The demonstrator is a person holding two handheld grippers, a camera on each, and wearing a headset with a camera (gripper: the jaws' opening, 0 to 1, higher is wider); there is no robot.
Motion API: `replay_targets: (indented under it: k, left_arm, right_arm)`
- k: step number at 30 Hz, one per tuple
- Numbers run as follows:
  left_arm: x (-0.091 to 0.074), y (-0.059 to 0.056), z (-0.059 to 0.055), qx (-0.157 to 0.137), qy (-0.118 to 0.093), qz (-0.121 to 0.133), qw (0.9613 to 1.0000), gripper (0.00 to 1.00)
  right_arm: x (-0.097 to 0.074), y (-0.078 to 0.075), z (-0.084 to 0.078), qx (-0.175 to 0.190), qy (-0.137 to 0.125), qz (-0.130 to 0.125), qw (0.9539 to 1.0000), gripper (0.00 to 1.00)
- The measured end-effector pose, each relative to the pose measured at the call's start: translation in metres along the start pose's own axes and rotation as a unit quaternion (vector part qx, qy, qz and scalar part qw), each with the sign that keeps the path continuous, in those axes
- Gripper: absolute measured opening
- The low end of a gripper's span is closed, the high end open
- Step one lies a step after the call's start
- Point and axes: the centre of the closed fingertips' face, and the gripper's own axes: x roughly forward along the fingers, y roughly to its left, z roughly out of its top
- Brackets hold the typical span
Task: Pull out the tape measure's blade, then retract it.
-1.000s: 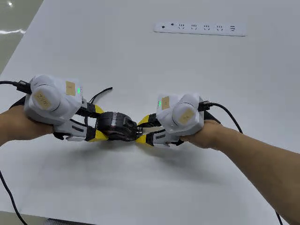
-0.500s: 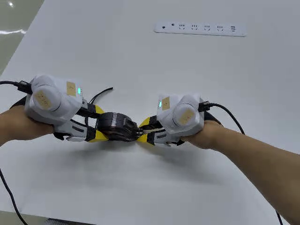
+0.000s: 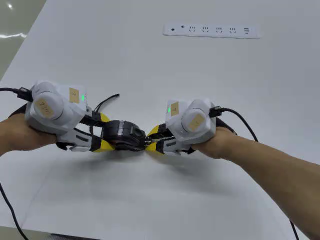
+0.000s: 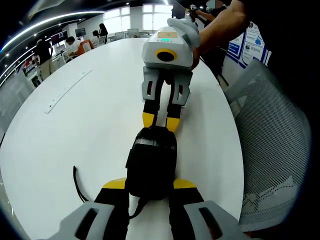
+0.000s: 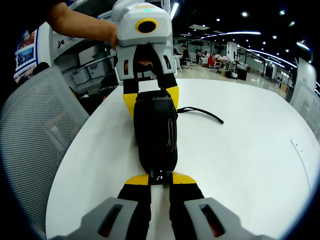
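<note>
Nose to nose mid-frame: your left gripper (image 3: 105, 131) clamped round the tape measure (image 3: 122, 134), right gripper (image 3: 152, 140) pinched on its blade tip (image 5: 159, 175).

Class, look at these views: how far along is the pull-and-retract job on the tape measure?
Done: the left gripper clamps the tape measure by its case, and the right gripper appears closed on the hook at its mouth. In hand: setting the grip for the pull; nothing is drawn out yet. Left: the whole pull, then the retract.
</note>
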Motion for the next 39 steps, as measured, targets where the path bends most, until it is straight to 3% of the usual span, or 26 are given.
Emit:
replay_targets:
  k: [39]
  left_arm:
    - [0.0006,-0.0007,-0.0034,0.000,0.009,-0.003,1.0000,0.27]
  right_arm:
    - [-0.0044,0.0024,-0.0055,-0.015,0.017,0.006,0.9997,0.10]
